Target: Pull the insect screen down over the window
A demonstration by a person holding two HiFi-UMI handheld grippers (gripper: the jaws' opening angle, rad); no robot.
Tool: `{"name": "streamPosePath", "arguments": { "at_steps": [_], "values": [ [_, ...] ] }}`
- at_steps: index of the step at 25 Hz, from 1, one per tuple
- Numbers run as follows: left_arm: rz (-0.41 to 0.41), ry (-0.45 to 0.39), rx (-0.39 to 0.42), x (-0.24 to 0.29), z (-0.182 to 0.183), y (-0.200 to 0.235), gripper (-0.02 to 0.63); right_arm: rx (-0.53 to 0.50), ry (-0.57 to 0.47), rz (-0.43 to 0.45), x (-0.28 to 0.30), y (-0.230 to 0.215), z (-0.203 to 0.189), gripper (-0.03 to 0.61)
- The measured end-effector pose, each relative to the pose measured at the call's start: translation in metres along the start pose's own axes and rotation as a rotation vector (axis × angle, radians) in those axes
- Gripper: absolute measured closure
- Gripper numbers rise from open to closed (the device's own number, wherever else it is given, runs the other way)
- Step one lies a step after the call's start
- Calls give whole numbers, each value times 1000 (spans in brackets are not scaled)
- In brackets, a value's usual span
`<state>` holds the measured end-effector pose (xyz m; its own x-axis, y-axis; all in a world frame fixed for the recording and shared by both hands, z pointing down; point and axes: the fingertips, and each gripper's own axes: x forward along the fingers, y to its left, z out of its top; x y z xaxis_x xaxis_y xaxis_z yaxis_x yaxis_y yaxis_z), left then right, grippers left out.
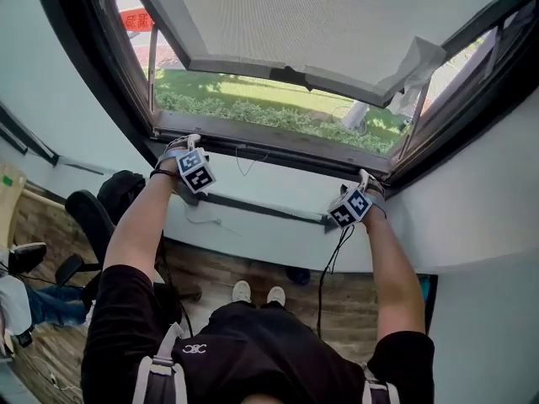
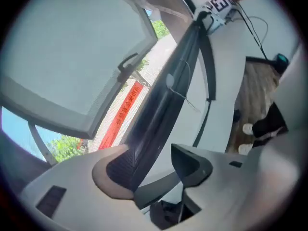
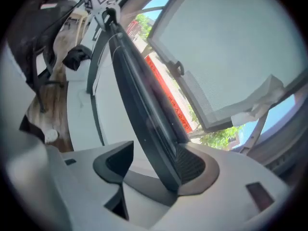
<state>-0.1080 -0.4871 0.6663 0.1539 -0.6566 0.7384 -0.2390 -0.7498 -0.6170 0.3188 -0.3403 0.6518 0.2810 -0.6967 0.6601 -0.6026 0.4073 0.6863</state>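
A dark bar (image 1: 278, 151) runs along the window's lower edge, and both grippers sit on it. My left gripper (image 1: 189, 147) is at its left end. In the left gripper view the bar (image 2: 163, 105) passes between the jaws of my left gripper (image 2: 153, 165); it lies against the ribbed left pad (image 2: 115, 170), with a gap to the other finger. My right gripper (image 1: 365, 182) is at the right end. The bar (image 3: 139, 109) rests against the right pad (image 3: 192, 165) of my right gripper (image 3: 154, 163), clear of the other finger. Both stand open. I cannot make out the mesh.
The window sash (image 1: 337, 23) is swung outward above, with a handle (image 1: 290, 76) on its lower rail. A grey rail (image 1: 261, 209) crosses the white wall below the sill. An office chair (image 1: 93, 217) stands at the left, and a cable (image 1: 328, 268) hangs from the right gripper.
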Motion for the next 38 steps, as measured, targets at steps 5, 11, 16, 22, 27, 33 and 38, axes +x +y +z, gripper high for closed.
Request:
{"name": "streamPosePath", "arguments": {
  "at_steps": [5, 11, 16, 22, 27, 33, 38],
  "values": [
    [-44, -221, -455, -41, 34, 5, 450, 535, -273, 62, -52, -6, 36, 399],
    [100, -517, -869, -128, 86, 27, 613, 842, -519, 110, -118, -10, 71, 572],
    [129, -625, -980, -204, 107, 9, 614, 978, -687, 57, -185, -36, 86, 572],
    [150, -730, -945, -290, 117, -21, 614, 947, -827, -6, -258, -39, 87, 574],
    [167, -704, -914, -301, 106, -53, 614, 916, -833, -54, -272, -15, 72, 574],
    [115, -683, -917, -293, 110, -80, 614, 920, -808, -9, -267, 5, 69, 575],
    [137, -688, -877, -297, 110, -81, 614, 919, -817, -7, -272, 9, 72, 575]
  ]
}}
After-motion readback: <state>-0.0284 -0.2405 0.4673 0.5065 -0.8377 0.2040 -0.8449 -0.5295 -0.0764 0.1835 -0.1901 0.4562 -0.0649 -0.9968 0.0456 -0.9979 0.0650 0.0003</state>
